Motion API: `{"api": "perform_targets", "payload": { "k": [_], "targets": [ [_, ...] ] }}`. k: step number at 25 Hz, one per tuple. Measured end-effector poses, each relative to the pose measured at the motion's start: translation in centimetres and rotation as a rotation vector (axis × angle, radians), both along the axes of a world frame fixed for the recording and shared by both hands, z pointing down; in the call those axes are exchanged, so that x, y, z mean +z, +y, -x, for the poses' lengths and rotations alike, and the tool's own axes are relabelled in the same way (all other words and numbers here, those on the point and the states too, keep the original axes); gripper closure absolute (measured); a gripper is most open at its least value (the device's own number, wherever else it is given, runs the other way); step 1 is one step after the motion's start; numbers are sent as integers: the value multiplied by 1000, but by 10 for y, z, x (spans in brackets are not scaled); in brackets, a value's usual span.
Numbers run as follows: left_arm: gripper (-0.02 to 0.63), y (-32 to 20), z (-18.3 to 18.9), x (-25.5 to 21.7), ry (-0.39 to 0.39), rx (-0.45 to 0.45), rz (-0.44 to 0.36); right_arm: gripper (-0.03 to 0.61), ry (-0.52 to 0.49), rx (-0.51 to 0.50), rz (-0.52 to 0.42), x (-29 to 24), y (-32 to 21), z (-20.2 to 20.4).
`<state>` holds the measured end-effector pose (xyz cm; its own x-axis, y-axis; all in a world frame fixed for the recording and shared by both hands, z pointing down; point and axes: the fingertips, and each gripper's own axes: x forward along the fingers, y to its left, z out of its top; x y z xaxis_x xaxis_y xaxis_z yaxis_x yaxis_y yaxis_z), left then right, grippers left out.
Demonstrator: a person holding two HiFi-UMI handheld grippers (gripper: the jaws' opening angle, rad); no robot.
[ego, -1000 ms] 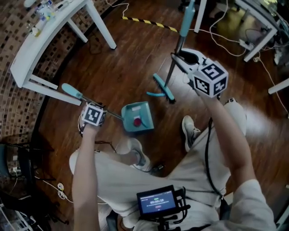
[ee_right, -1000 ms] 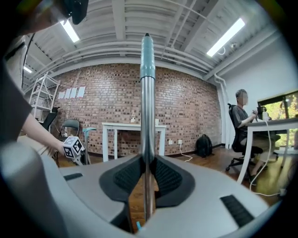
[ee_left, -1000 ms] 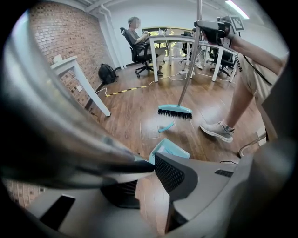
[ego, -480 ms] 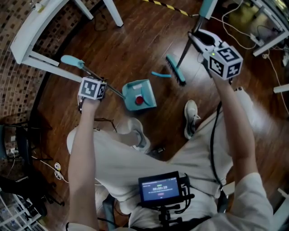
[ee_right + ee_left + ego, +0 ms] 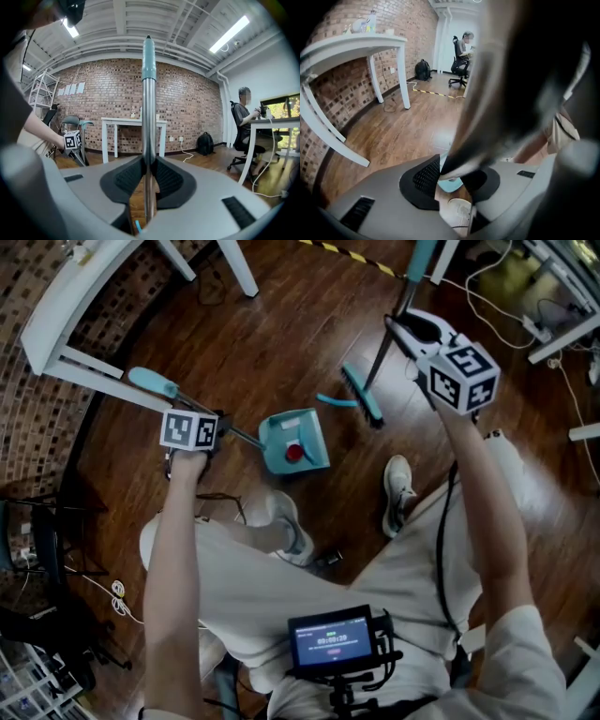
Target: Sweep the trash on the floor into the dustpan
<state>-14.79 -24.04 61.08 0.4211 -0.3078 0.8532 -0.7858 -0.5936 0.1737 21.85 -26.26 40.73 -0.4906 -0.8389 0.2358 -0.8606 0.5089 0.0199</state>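
Two grippers engaged. Left gripper (image 5: pixel 217 427) clasps the dustpan handle (image 5: pixel 150 382), its jaws just eased slightly wider with the handle between them. Right gripper (image 5: pixel 398 329) clamps the broom pole (image 5: pixel 149 117). Red trash (image 5: pixel 294 453) lies inside the teal dustpan (image 5: pixel 277 451) on the wooden floor (image 5: pixel 262 343). Broom head (image 5: pixel 362 395) is near the pan, apart from it.

The dustpan (image 5: pixel 281 440) is teal, the trash (image 5: pixel 294 453) red, the broom (image 5: pixel 362 396) teal, the floor (image 5: pixel 281 343) dark brown.

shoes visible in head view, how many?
2. One white shoe sits just below the dustpan; the second shoe is further right, below the broom. Both show in full.
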Motion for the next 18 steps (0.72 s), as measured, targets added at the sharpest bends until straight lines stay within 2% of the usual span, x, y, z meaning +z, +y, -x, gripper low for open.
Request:
{"api": "perform_targets", "payload": {
  "k": [3, 5, 6, 10, 14, 18],
  "targets": [
    [489, 1, -8, 20, 28, 3, 30, 479, -2, -7, 7, 1, -1, 5],
    [491, 1, -10, 28, 13, 11, 36, 480, -14, -4, 7, 0, -2, 7],
    [522, 0, -10, 30, 4, 15, 34, 479, -20, -3, 6, -1, -3, 7],
    [525, -1, -12, 26, -10, 32, 30, 480, -26, -12, 8, -2, -7, 11],
    [525, -4, -16, 25, -29, 22, -8, 479, -6, -20, 1, 3, -11, 16],
    [526, -8, -16, 23, -35, -37, -52, 480, 40, -40, -3, 13, -13, 29]
  ]
}}
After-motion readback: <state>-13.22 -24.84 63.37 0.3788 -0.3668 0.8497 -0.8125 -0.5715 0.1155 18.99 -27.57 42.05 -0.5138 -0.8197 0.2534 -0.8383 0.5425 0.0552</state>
